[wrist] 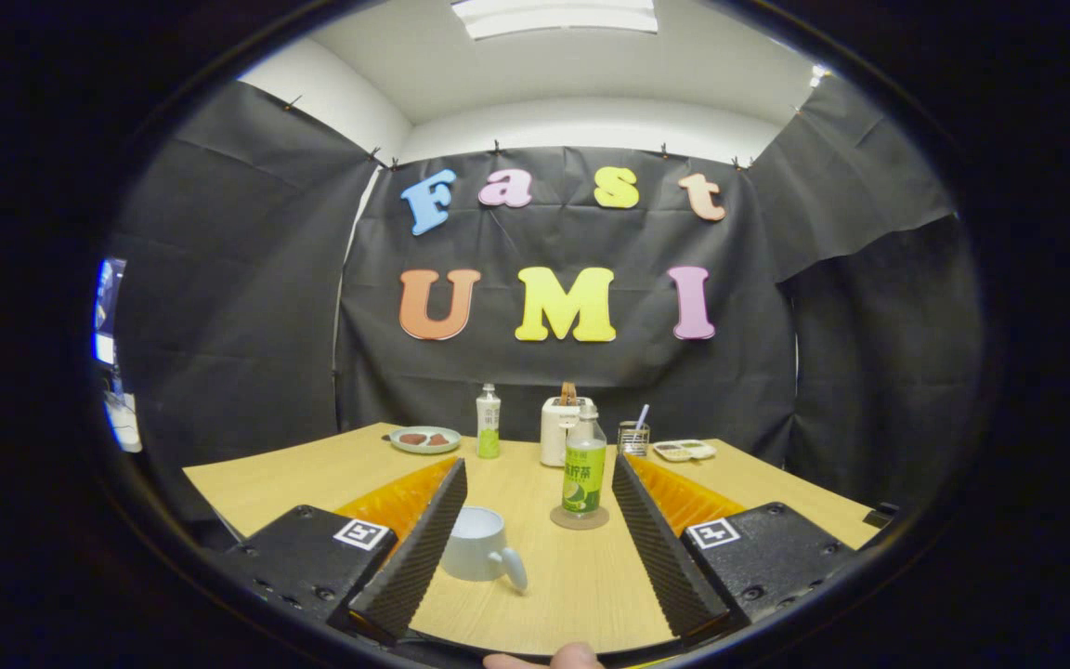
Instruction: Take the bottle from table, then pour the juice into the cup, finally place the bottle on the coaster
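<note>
A clear bottle with a green label [584,465] stands upright on a round coaster [580,518], ahead of the fingers and nearer the right one. A pale cup [477,544] with its handle turned toward me sits on the wooden table [535,576], right beside the left finger. My gripper [540,465] is open, its fingers spread wide with nothing between them, pulled back from the bottle.
At the table's far side stand a second small green-labelled bottle [489,423], a plate with food [424,439], a white toaster [561,429], a glass with a straw [633,437] and a small tray [684,451]. A fingertip [544,660] shows at the near edge.
</note>
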Demonstrator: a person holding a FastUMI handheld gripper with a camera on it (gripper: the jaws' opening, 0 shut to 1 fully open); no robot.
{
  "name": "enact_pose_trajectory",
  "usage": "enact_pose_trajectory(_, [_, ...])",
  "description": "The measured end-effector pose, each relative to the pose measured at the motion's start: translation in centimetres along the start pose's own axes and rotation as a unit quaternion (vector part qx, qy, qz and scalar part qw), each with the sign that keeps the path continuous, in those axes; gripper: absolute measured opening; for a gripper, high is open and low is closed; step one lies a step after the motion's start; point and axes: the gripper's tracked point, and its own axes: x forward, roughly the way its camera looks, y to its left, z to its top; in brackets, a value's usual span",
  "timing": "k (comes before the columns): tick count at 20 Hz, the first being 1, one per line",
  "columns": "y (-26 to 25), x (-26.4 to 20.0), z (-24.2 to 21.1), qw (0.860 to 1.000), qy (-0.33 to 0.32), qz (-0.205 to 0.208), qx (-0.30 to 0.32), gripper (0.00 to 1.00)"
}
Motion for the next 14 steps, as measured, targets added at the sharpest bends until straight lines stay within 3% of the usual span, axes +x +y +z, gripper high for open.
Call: enact_pose_trajectory(14, [1.1, 0.3, 1.0, 1.000, 0.009, 0.009, 0.003, 1.00])
